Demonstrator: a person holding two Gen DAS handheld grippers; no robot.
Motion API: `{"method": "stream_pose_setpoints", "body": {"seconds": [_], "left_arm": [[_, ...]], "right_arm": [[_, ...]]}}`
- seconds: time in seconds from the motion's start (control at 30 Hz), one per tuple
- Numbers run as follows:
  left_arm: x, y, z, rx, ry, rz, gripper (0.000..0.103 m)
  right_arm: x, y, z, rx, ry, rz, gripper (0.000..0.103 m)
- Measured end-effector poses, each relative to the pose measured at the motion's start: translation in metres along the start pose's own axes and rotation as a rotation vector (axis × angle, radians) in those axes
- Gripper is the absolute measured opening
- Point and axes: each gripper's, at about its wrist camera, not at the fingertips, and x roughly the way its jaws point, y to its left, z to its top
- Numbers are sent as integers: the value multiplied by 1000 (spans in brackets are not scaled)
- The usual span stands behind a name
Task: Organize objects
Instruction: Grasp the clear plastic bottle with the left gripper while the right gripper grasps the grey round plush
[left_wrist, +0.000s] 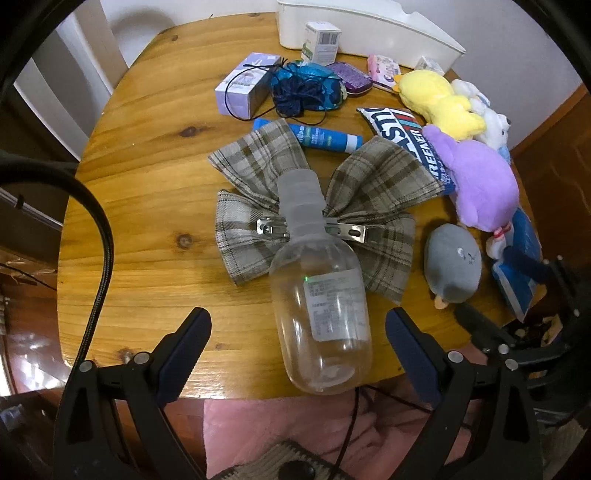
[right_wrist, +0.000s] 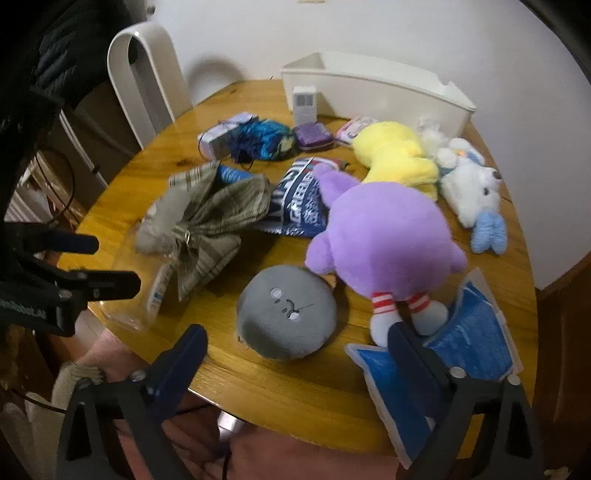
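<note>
A clear plastic bottle (left_wrist: 317, 306) lies on its side on the round wooden table (left_wrist: 147, 206), its cap end resting on a plaid bow hair clip (left_wrist: 373, 199). My left gripper (left_wrist: 298, 325) is open, its fingers on either side of the bottle's base near the table's front edge. My right gripper (right_wrist: 297, 341) is open just in front of a grey round plush (right_wrist: 286, 317). A purple plush (right_wrist: 384, 236) lies behind it, its feet on a blue pouch (right_wrist: 476, 332). The left gripper (right_wrist: 110, 266) shows at the left of the right wrist view.
A white bin (right_wrist: 376, 92) stands at the table's back with a small white box (right_wrist: 304, 103) before it. Yellow (right_wrist: 395, 155) and white (right_wrist: 469, 192) plush toys, a snack bag (right_wrist: 299, 206), a blue tube (left_wrist: 321, 136), a purple case (left_wrist: 349, 77), a lilac box (left_wrist: 247, 83) and tangled cord (left_wrist: 299, 92) crowd the far side.
</note>
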Motion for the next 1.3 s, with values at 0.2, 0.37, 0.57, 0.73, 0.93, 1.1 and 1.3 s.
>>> {"method": "stream_pose_setpoints", "body": {"seconds": [0.2,0.37,0.57,0.73,0.93,1.1,1.3], "left_arm": [[13,1,3,-29,14,-5,95],[21,-6,5,-13,34,32,83],[31,-9,10,-50,74,9,64],[34,-11,15,-65,85,-2,61],[38,-21,24,-58,87,13,60],[39,-34,30,-34,74,58,59],[27,-49,35,-2,32,79,58]], "right_arm": [[16,5,-2,-30,37,-3,85],[23,5,-1,-47,45,-3,82],[35,6,1,-44,78,14,70],[34,5,-1,-47,71,26,68],[37,8,3,-62,75,26,68],[41,13,5,-71,69,21,68],[33,14,3,-63,50,75,61]]}}
